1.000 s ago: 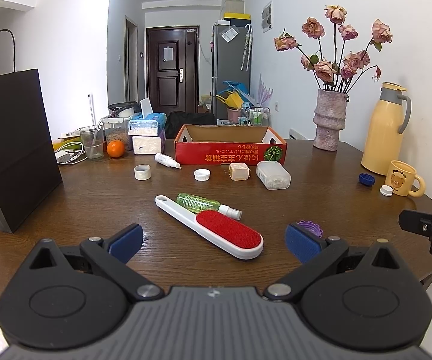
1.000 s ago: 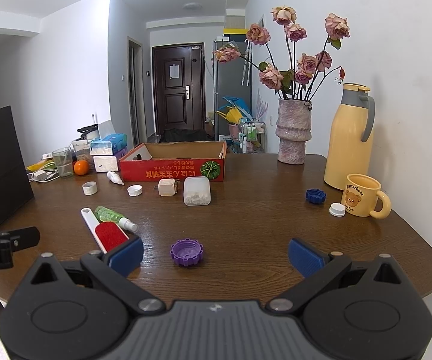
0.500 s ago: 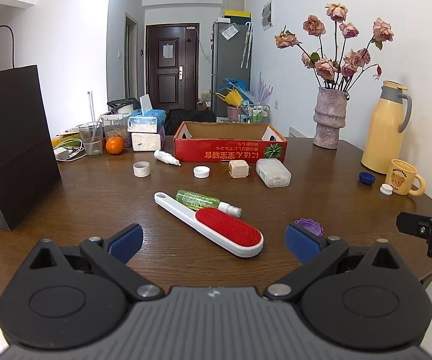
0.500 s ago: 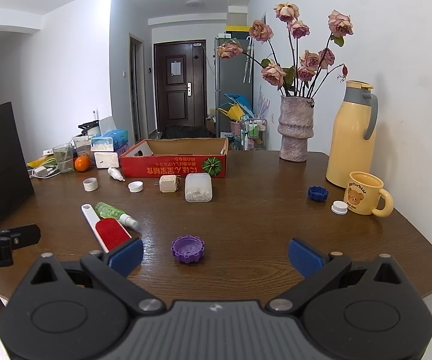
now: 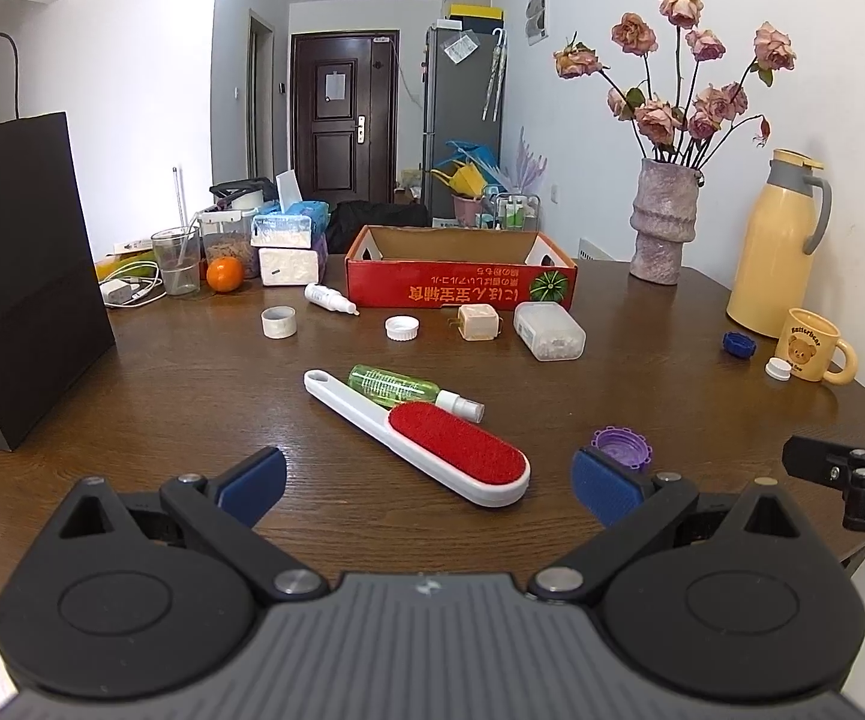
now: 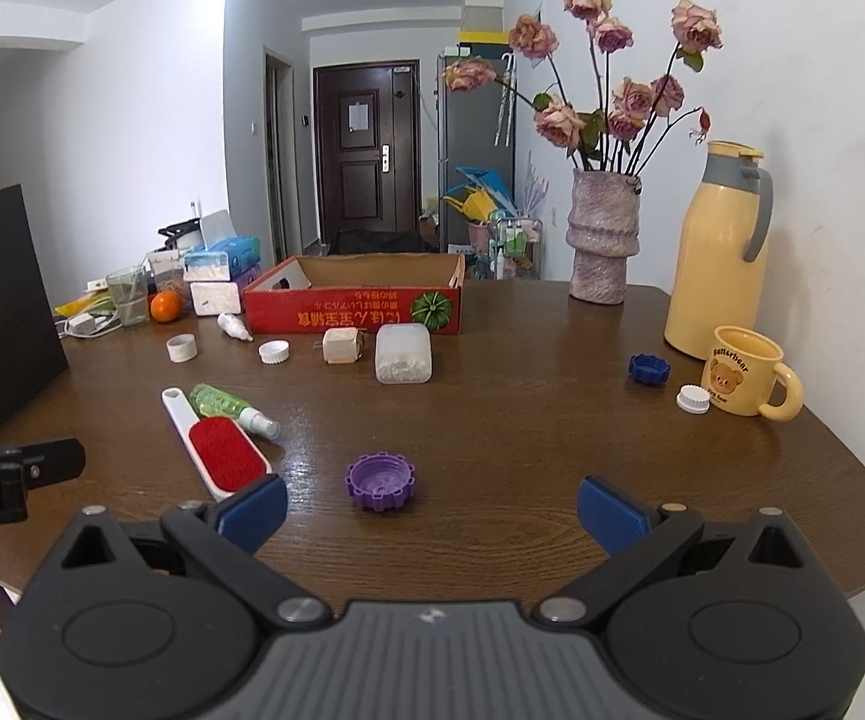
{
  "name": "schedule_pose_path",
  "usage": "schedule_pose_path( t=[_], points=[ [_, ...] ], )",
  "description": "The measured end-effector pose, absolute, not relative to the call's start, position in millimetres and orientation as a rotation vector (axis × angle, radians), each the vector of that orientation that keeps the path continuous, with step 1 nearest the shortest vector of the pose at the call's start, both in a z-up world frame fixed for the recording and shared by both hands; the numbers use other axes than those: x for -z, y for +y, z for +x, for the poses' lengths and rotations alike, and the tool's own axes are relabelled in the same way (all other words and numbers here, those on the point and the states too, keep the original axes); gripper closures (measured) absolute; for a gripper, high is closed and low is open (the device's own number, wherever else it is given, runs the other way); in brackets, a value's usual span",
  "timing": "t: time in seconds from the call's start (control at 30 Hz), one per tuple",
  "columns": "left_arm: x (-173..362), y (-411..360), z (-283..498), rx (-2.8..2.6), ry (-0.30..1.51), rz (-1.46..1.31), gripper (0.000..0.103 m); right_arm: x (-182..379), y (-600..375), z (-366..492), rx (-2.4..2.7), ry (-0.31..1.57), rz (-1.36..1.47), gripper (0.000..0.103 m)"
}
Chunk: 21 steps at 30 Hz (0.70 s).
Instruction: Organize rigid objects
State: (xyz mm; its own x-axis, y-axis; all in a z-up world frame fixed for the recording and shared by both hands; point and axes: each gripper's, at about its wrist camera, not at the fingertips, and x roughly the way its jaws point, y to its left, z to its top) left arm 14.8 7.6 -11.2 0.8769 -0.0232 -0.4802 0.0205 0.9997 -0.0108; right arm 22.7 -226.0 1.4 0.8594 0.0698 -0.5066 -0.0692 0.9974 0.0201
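A white lint brush with a red pad point(image 5: 426, 438) lies on the brown table point(image 5: 192, 372) just ahead of my open, empty left gripper point(image 5: 426, 486). A green spray bottle point(image 5: 396, 387) lies against it. A purple cap point(image 6: 381, 480) lies just ahead of my open, empty right gripper point(image 6: 429, 510); it also shows in the left wrist view point(image 5: 621, 444). Farther back are a red cardboard box point(image 5: 462, 276), a clear plastic case point(image 5: 549, 330), a beige plug point(image 5: 479, 322), white caps point(image 5: 401, 327) and a small dropper bottle point(image 5: 327, 298).
A black paper bag point(image 5: 12, 300) stands at the left. A vase of roses point(image 6: 603, 252), a yellow thermos point(image 6: 720, 258), a bear mug point(image 6: 744, 369), a blue cap point(image 6: 648, 369) and a white cap point(image 6: 693, 399) are at the right. Tissue boxes, a glass and an orange point(image 5: 224, 273) sit back left.
Both grippers have eased forward and slightly up over the table; the objects look a little lower in view. Nothing was grasped or moved.
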Motion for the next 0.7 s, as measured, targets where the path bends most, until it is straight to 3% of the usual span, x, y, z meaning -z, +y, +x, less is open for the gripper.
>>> schedule_pose_path(
  t=[0.7],
  points=[
    [31,14,63,0.009,0.603,-0.012,0.0,24,-219,70,-0.101,0.647,0.002,0.0]
  ],
)
